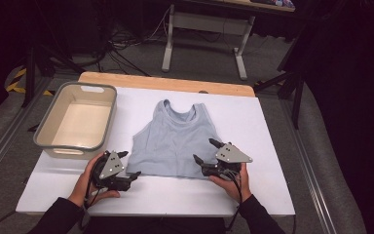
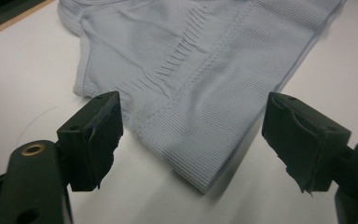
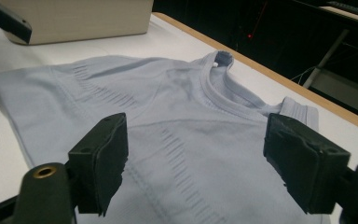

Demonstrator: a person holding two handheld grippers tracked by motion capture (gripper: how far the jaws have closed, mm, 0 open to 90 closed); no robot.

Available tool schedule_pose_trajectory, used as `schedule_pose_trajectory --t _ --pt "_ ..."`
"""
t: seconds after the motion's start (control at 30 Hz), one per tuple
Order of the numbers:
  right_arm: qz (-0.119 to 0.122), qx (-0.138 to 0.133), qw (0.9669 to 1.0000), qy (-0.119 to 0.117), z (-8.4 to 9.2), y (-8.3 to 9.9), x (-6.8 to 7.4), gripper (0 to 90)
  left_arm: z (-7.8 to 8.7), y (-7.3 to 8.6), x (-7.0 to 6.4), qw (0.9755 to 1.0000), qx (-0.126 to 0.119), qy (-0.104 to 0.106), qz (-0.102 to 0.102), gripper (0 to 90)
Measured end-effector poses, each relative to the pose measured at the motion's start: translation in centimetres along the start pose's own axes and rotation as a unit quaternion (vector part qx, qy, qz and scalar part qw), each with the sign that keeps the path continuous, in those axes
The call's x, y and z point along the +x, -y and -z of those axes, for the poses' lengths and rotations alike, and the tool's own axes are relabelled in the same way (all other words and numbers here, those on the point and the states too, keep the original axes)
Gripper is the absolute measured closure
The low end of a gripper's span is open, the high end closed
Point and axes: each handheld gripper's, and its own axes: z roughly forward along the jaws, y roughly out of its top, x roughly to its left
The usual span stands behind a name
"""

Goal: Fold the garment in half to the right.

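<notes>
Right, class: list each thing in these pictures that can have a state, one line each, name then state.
tank top: spread flat on the table, unfolded, neck away from the person
bin: upright, nothing in it
left gripper: open, at the hem's left corner
right gripper: open, at the hem's right corner

dim room, grey carpet floor point(image 1: 141, 61) strewn with dark cables point(image 1: 121, 46); a white-legged desk point(image 1: 204, 29) stands behind the white-topped counter point(image 1: 268, 141).

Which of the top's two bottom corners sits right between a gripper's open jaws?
The hem corner of the light blue tank top at the left gripper: it points between those open jaws. The right gripper faces the top's body, not a corner.
</notes>
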Motion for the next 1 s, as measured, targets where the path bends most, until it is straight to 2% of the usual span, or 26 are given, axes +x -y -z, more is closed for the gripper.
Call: schedule_pose_trajectory --t 0.07,0.1,0.17,0.27,0.33,0.37,0.53,0.57,0.67,0.73,0.77,0.83,0.93,1.0 --pt "-0.006 -0.003 1.0 -0.005 -0.4 -0.6 0.0 23.6 -0.3 0.0 0.1 0.9999 0.009 0.006 0.006 22.2" --pt "-0.01 -0.005 0.9999 -0.011 -0.6 -0.9 0.1 23.7 -0.6 -0.1 0.1 0.9997 0.021 0.006 0.011 22.2" --pt "-0.004 -0.004 0.9998 -0.019 -1.4 -1.8 0.4 25.1 -1.0 -0.2 0.2 0.9991 0.038 0.003 0.017 22.5" --pt "-0.015 0.006 0.9992 -0.036 -3.1 -3.2 0.8 26.1 -1.3 -0.4 0.5 0.9985 0.04 0.005 0.037 24.2" --pt "-0.027 0.011 0.9985 -0.046 -4.9 -4.6 1.0 26.1 -1.5 -0.5 0.7 0.9982 0.044 0.005 0.04 26.0" --pt "-0.027 0.011 0.9985 -0.046 -4.9 -4.6 1.0 26.1 -1.7 -0.6 0.7 0.9978 0.052 0.005 0.04 26.0" --pt "-0.029 0.035 0.9977 -0.05 -8.3 -6.7 1.5 26.6 -2.4 -0.9 1.0 0.9954 0.077 0.009 0.056 25.9" --pt "-0.032 0.049 0.9969 -0.054 -9.2 -7.1 1.4 26.6 -2.5 -0.9 1.1 0.9953 0.077 0.011 0.059 26.6" --pt "-0.033 0.062 0.9964 -0.047 -11.0 -8.0 1.0 30.0 -2.7 -1.1 1.2 0.994 0.086 0.021 0.064 27.0" --pt "-0.046 0.082 0.9945 -0.047 -13.1 -8.7 0.3 34.7 -2.8 -1.1 1.4 0.9925 0.087 0.034 0.078 32.7" --pt "-0.046 0.082 0.9945 -0.047 -13.1 -8.7 0.3 34.7 -2.8 -1.1 1.6 0.9921 0.088 0.04 0.079 32.7" --pt "-0.062 0.101 0.9918 -0.049 -14.7 -8.9 -0.2 36.3 -2.8 -1.1 1.6 0.9922 0.087 0.044 0.078 39.5" --pt "-0.057 0.118 0.9905 -0.041 -16.5 -9.2 -0.3 39.5 -2.7 -1.2 1.5 0.9923 0.086 0.053 0.072 50.7" --pt "-0.066 0.126 0.9891 -0.039 -17.8 -9.3 -0.5 41.2 -2.7 -1.2 1.5 0.9922 0.084 0.057 0.072 57.8"
